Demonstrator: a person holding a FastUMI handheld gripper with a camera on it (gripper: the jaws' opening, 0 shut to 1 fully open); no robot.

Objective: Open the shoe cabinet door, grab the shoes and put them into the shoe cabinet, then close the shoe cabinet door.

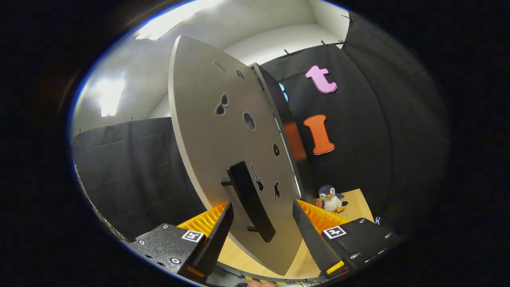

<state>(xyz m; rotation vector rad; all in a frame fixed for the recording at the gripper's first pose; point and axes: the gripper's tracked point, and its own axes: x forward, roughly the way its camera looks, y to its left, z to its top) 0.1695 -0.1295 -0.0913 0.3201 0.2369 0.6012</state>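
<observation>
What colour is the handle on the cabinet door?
Black, a bar handle on the grey door; clearest in the gripper view, between the open fingers.

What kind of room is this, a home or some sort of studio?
Probably a staged recording booth, not a home: black cloth wall hung all around, a lone shoe cabinet door with handle between the open gripper fingers, and a toy penguin on the floor.

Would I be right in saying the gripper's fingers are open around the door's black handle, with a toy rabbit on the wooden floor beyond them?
Not quite: the toy is a plush penguin, not a rabbit. As the gripper view shows, the gripper is open, its fingers either side of the black handle on the cabinet door.
</observation>
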